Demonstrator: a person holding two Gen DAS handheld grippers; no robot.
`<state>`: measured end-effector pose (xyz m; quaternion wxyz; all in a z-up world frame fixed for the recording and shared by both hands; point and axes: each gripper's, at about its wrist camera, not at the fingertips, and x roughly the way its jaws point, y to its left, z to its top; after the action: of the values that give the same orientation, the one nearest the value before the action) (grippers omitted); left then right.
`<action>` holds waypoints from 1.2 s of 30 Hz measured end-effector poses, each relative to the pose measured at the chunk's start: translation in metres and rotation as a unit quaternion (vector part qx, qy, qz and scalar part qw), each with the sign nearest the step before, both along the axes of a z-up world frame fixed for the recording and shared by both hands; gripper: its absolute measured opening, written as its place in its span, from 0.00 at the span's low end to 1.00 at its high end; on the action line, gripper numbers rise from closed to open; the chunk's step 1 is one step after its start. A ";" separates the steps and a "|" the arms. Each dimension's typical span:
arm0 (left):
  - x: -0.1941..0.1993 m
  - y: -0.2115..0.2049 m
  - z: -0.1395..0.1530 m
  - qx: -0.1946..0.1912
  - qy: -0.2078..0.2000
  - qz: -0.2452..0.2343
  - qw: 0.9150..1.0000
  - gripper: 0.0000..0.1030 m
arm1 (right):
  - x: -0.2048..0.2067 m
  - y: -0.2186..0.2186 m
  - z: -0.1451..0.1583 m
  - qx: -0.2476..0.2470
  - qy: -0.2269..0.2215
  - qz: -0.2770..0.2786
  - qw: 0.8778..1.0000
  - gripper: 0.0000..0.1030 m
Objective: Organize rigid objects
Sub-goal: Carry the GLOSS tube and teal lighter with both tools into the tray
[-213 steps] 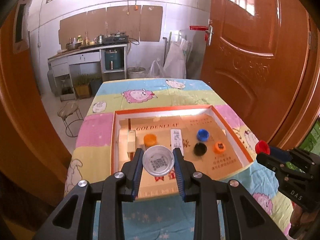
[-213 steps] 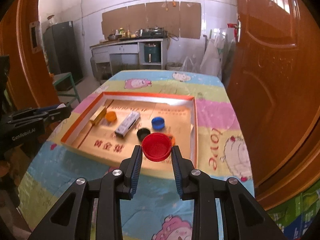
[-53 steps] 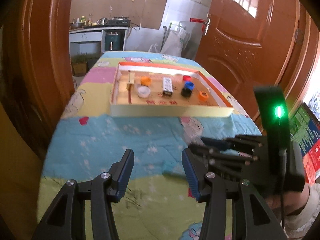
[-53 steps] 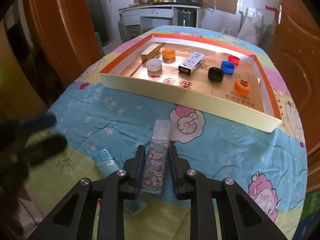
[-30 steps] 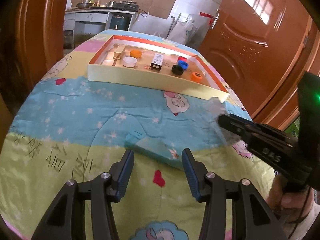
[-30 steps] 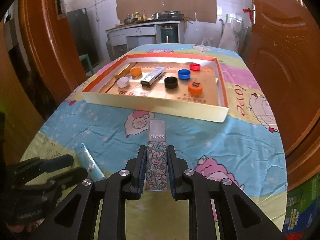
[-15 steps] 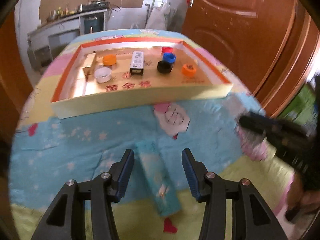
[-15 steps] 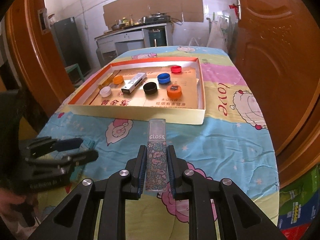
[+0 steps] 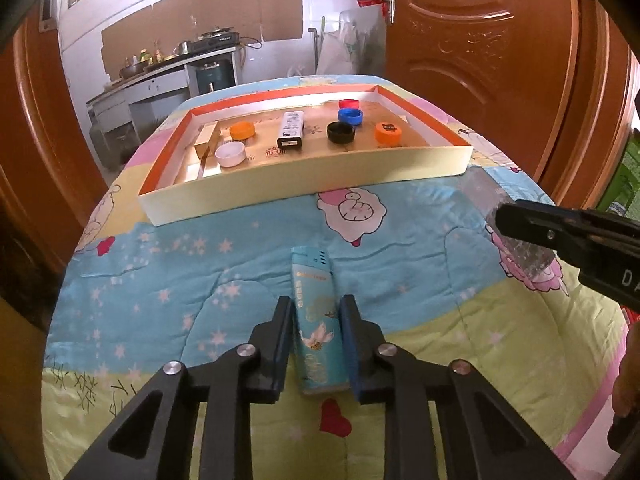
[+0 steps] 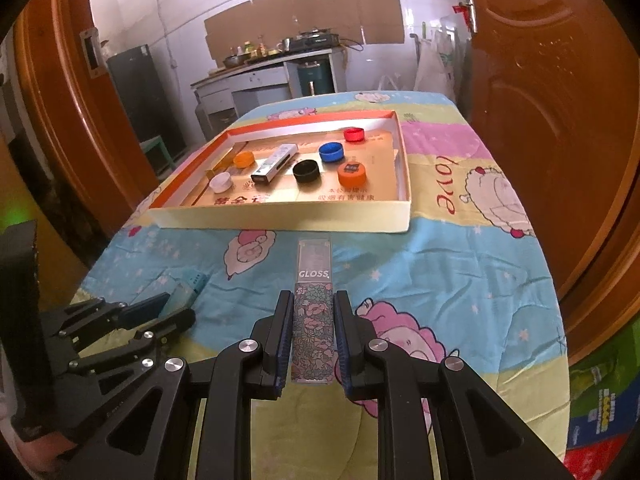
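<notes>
My left gripper (image 9: 315, 312) is shut on a flat blue box (image 9: 318, 320) that lies on the quilted table; it also shows in the right wrist view (image 10: 188, 286). My right gripper (image 10: 309, 308) is shut on a floral box marked GLOSS (image 10: 313, 308) and holds it above the quilt; its fingers (image 9: 560, 228) show at the right of the left wrist view. A shallow cardboard tray (image 9: 304, 188) ahead holds several bottle caps, a white and black box (image 9: 291, 130) and a gold box (image 9: 206, 142).
An orange wooden door (image 10: 552, 120) stands close on the right and a door frame (image 9: 36, 140) on the left. The table's right edge drops to boxes on the floor (image 10: 600, 408). A kitchen counter (image 9: 168, 76) is far behind.
My left gripper has closed from open onto the blue box, which now sits straight between the fingers. The right gripper has kept hold of the GLOSS box and shifted slightly.
</notes>
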<state>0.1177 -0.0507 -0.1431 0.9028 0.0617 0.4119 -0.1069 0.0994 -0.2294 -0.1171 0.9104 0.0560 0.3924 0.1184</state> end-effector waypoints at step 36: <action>0.027 0.048 0.081 -0.074 -0.069 0.028 0.994 0.22 | 0.027 0.038 0.054 -0.037 -0.041 0.019 0.998 0.20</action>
<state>0.1451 -0.0031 -0.0624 0.9338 -0.0098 0.3410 -0.1075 0.1268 -0.1915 -0.0633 0.9249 0.0094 0.3595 0.1235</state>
